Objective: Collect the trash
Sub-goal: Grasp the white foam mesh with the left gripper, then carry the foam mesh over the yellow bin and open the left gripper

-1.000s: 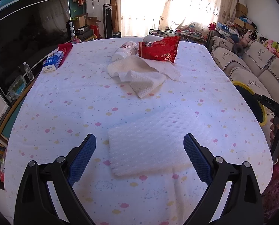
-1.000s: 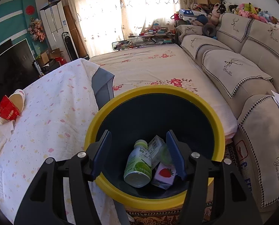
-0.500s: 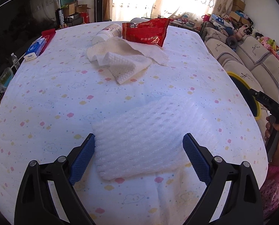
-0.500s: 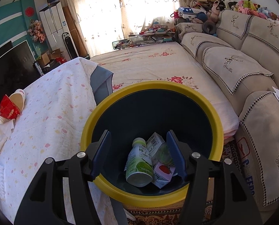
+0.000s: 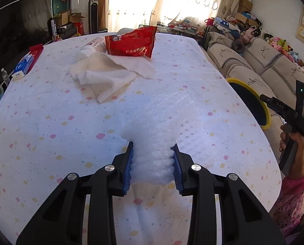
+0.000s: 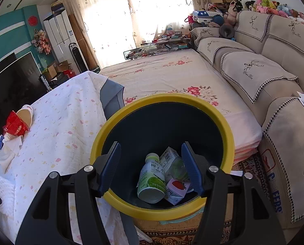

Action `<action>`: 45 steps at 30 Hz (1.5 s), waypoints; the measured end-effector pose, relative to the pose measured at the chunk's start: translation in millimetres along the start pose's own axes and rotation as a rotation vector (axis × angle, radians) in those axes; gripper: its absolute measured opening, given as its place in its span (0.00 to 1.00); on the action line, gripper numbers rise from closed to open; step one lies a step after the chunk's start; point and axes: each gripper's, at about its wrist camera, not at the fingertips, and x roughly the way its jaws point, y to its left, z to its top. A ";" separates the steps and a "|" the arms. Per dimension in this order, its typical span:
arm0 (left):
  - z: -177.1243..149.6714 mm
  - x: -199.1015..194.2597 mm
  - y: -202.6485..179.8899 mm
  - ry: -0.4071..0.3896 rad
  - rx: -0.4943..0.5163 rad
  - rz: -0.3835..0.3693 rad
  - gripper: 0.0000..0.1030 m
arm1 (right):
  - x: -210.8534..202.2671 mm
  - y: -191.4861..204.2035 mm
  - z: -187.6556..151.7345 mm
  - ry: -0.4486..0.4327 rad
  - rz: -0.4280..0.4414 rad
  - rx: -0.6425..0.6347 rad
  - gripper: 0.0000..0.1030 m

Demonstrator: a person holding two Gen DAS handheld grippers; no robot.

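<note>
My left gripper [image 5: 153, 163] is shut on a white foam net sheet [image 5: 162, 126], bunching its near end on the table. Farther back lie a crumpled white paper towel [image 5: 109, 73], a red snack bag [image 5: 131, 42] and a white bottle [image 5: 90, 48] on its side. My right gripper [image 6: 150, 168] is open and empty, held over the yellow-rimmed dark trash bin [image 6: 223, 120]. The bin holds a green-label bottle [image 6: 152, 180] and small cartons [image 6: 175, 189]. The bin also shows in the left wrist view [image 5: 268, 112], beside the table's right edge.
The table wears a white spotted cloth [image 5: 49, 122]. A blue tissue box [image 5: 22, 66] lies at its left edge. A beige sofa [image 6: 274, 77] and a floral-covered low bed [image 6: 172, 77] stand beyond the bin. A TV [image 5: 19, 28] is at the left.
My left gripper has closed on the foam net sheet, squeezing its near end into a bunch. The right gripper has stayed open over the bin.
</note>
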 end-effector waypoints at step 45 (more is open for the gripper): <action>143.9 173.6 -291.5 0.053 0.357 -0.208 0.77 | -50.5 -103.8 -16.9 -0.064 -0.106 0.175 0.61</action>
